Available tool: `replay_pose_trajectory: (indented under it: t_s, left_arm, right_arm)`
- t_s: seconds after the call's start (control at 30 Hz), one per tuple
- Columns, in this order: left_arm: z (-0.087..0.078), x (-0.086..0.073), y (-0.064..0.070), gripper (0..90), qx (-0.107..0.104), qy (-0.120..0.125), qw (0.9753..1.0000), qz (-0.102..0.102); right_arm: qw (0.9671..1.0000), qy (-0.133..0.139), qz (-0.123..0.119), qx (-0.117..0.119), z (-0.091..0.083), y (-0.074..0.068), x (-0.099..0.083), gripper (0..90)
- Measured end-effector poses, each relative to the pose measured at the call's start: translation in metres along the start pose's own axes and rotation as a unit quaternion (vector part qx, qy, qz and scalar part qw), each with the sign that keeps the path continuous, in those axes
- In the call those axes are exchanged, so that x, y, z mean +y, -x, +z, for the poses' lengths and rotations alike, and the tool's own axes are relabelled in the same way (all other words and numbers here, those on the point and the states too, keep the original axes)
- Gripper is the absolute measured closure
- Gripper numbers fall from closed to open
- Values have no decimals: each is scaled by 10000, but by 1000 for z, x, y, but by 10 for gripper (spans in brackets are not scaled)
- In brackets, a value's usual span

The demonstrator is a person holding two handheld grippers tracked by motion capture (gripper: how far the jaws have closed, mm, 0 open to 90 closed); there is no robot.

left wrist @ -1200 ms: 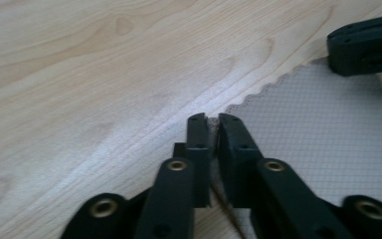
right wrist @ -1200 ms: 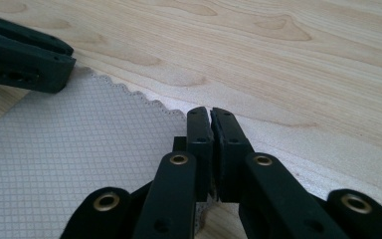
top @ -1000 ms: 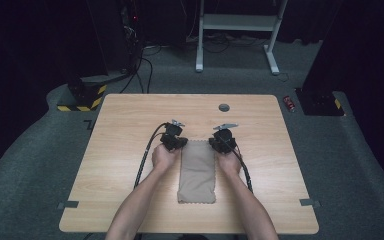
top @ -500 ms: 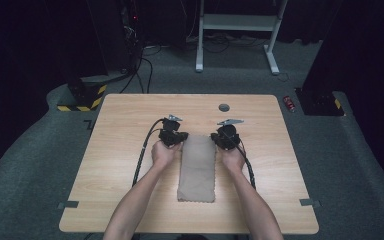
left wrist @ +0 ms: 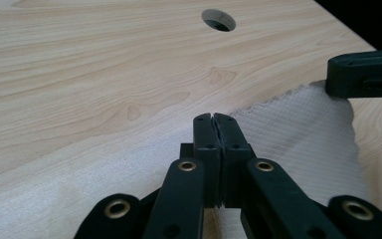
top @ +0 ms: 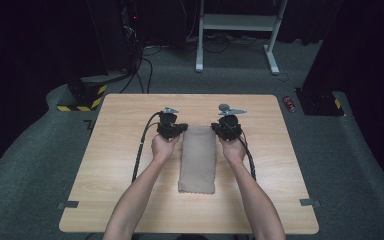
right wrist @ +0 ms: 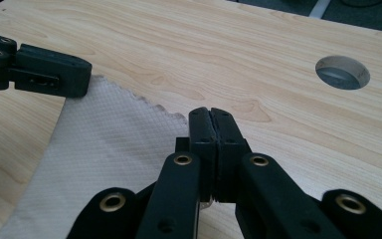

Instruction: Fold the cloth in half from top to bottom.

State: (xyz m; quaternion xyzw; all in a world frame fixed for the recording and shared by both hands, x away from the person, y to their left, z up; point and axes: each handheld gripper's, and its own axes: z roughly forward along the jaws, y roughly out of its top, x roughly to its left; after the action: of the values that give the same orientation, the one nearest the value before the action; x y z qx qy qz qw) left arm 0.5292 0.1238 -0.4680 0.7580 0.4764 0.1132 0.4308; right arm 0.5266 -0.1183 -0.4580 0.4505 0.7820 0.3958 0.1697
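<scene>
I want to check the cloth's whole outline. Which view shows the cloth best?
The high view: the whole cloth lies lengthwise between both hands. The left gripper view and right gripper view each show just its far zigzag edge, pinched at one corner.

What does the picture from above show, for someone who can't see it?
A person's two hands hold black tongs, left and right, at the far corners of a beige cloth lying flat on a wooden table.

Matt waffle-textured beige cloth (top: 197, 158) on smooth pale wood-grain table (top: 130, 115).
</scene>
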Motion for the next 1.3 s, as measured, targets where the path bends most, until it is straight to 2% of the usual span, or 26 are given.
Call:
replay_pose_trajectory:
  t_s: [0.13,0.37,0.6,0.7,0.8,1.03,1.3]
  left_arm:
    - [-3,-3,7,889,57,-51,9995,305]
    - [-4,-15,9,889,10,-227,9989,422]
    - [-6,-27,12,888,-67,-304,9982,519]
    - [-8,-30,16,889,-54,-364,9973,637]
    - [-11,-34,17,888,-88,-381,9969,676]
    - [-16,-48,19,888,-189,-329,9980,507]
    - [-22,-56,23,887,-212,-343,9975,578]
  right_arm:
    - [9999,-9,-104,15,-2,-3,-5,889]
    - [9998,-53,-103,149,-2,-7,-19,888]
    - [9993,-126,-237,264,-7,-12,-35,889]
    - [9989,-165,-314,300,-8,-13,-39,889]
    - [9988,-159,-308,352,-10,-15,-44,889]
    - [9981,-153,-378,455,-15,-22,-56,888]
    - [9972,-198,-486,534,-20,-29,-65,888]
